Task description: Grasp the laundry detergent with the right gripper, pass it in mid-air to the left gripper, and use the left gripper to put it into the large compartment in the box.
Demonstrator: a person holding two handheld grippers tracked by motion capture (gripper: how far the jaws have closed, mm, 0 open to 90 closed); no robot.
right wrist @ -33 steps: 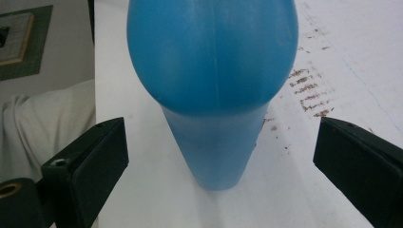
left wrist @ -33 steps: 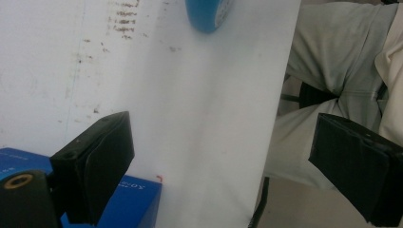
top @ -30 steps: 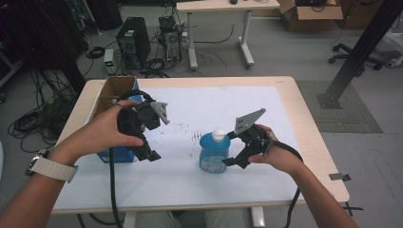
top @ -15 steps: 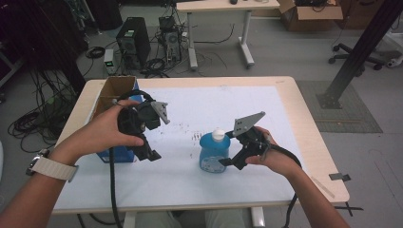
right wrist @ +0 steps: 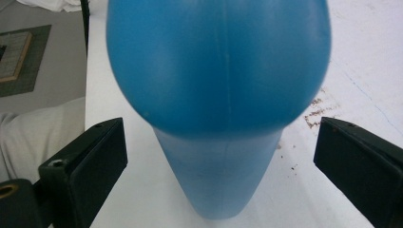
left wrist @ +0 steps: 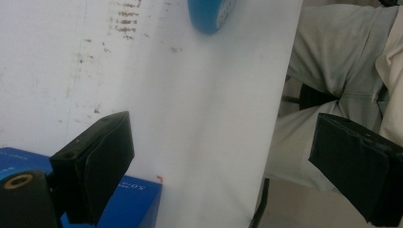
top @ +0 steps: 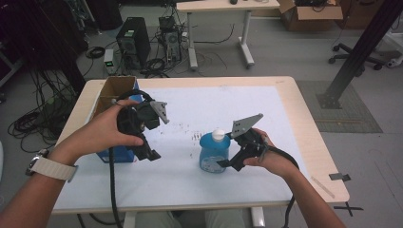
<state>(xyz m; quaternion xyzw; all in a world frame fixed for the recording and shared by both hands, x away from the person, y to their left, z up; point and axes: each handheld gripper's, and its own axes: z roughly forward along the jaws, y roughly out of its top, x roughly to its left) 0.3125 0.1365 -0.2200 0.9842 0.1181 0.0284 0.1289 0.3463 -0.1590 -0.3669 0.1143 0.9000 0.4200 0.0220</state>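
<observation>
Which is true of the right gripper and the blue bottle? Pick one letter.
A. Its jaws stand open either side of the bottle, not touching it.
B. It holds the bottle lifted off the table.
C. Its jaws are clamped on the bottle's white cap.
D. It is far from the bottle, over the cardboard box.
A: in the right gripper view the blue bottle sits between the right gripper's open jaws with gaps on both sides.

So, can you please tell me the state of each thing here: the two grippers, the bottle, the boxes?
Left gripper: open, empty, held above the table.
Right gripper: open, a jaw on each side of the bottle, not touching it.
Blue bottle: upright on the white sheet, white cap on.
Cardboard box: open at the top.
Blue box: lying on the table's left side.
</observation>
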